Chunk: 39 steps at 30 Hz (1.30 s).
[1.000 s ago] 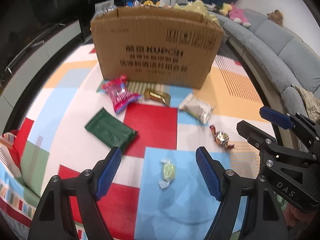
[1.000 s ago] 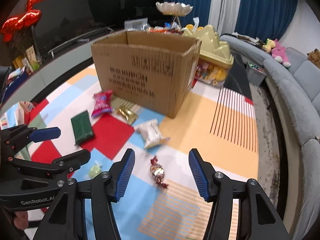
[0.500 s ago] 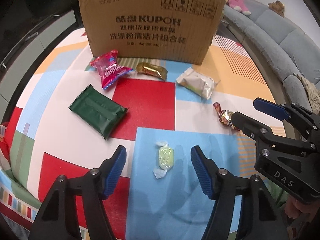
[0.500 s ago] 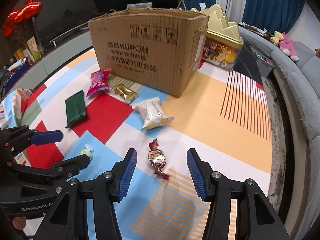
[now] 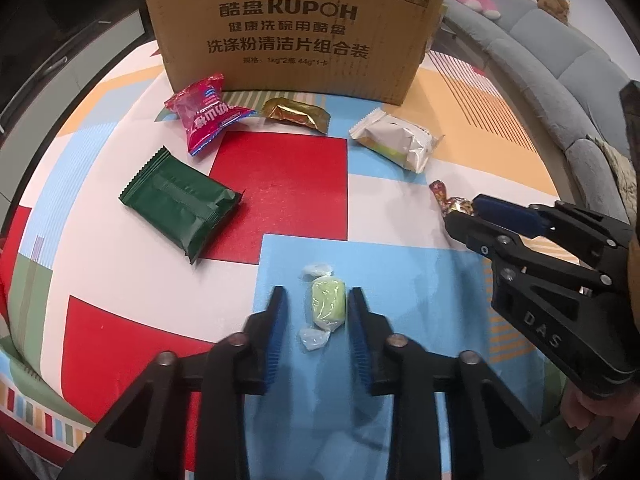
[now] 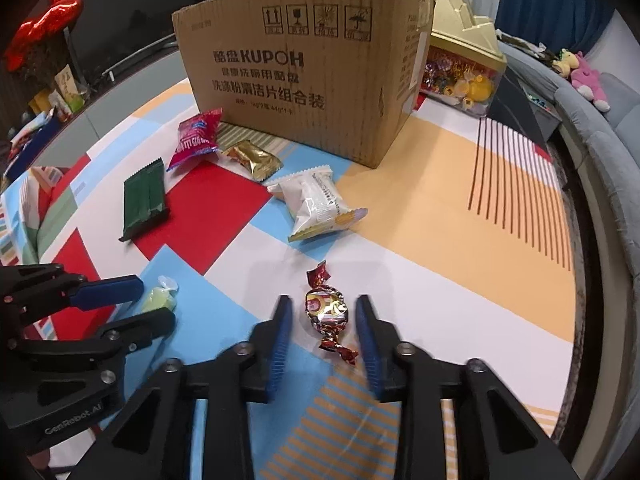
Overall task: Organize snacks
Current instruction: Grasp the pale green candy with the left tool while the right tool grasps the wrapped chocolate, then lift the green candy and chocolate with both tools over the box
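Both pairs of jaws are partly closed, each bracketing a sweet without yet touching it. The left gripper [image 5: 316, 314] has its blue fingers [image 5: 276, 320] on either side of a green candy [image 5: 328, 306] in a clear twisted wrapper, with a narrow gap left on each side. The right gripper [image 6: 323, 322] frames a foil-wrapped candy [image 6: 326, 308], red and gold, in the same way.

Half a second ago both grippers were spread much wider and sat a little further back; now they have come forward, lowered and narrowed around their targets. This suggests two pickups are about to happen together, the first step in sorting these sweets.

Both candies lie flat on a tablecloth [image 5: 400, 216] of red, blue, white and orange blocks. Further out lie a dark green packet [image 5: 180, 204], a pink packet [image 5: 206, 114], a gold packet [image 5: 294, 114] and a white packet [image 5: 396, 140], all untouched. Behind them stands an open cardboard box [image 5: 296, 28], the likely place for the snacks. A gold-lidded candy container [image 6: 460, 68] stands just beside the box.
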### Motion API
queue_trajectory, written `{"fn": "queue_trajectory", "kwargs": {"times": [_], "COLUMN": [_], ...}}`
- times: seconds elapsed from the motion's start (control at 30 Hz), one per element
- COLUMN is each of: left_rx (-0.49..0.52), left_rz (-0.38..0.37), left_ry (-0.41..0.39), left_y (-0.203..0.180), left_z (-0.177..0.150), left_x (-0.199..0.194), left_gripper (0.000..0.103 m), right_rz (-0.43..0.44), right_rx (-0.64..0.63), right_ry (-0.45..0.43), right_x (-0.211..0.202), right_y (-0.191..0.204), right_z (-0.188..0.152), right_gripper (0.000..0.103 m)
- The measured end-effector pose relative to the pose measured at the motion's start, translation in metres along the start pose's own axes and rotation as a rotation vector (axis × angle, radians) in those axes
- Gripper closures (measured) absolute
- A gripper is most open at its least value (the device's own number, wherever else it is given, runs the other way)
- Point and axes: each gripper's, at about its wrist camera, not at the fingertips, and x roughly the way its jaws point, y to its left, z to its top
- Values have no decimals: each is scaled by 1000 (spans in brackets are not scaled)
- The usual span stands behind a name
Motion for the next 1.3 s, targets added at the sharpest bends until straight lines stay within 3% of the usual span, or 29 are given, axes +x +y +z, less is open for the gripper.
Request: {"fn": "queue_trajectory", "kwargs": {"times": [0.07, 1.3], "left_rx": [4, 33], "left_rz": [-3, -25], "left_ry": [1, -88], "left_y": [-1, 13], "left_z": [0, 17], "left_x": [1, -46], "left_gripper": [85, 85], "right_rz": [-2, -43], "right_rx": [-1, 159], "right_ry": [-1, -114], "right_x": [1, -61], "right_y": [0, 22], "right_z": [-1, 8], "right_gripper": [79, 80]}}
